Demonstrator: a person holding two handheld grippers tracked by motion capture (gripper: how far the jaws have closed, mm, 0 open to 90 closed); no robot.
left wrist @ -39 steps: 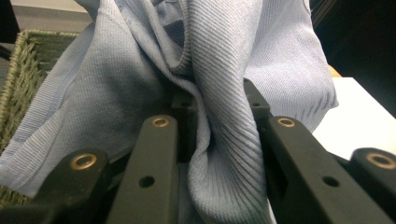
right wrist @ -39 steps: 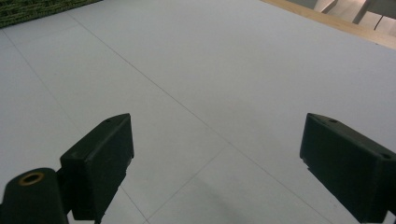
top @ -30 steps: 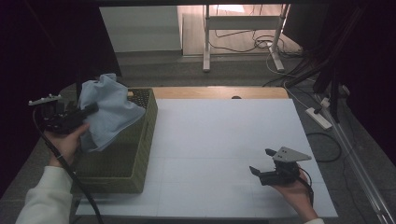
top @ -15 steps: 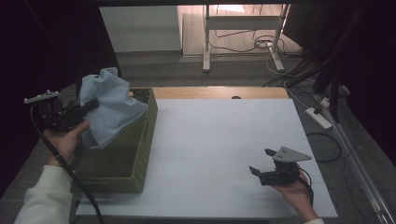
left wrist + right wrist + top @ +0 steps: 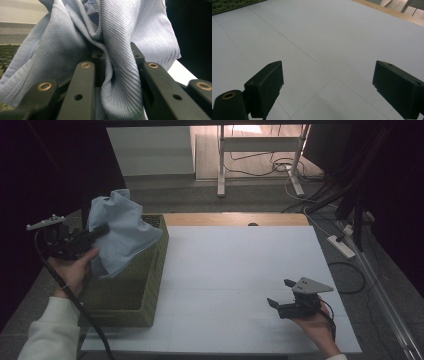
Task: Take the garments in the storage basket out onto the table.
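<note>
We see the left gripper (image 5: pixel 97 231) pinching a light blue ribbed cloth (image 5: pixel 120 236), which hangs above the green woven basket (image 5: pixel 145 290). The right gripper (image 5: pixel 281 296), jaws spread wide with nothing between them, rests over the white table (image 5: pixel 235 265).

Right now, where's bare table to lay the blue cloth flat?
The white table top is bare between the green basket and the right gripper, back to the wooden edge. Crowded at left: the left gripper holds the blue cloth over the basket; the right gripper, open, sits at the front right.
</note>
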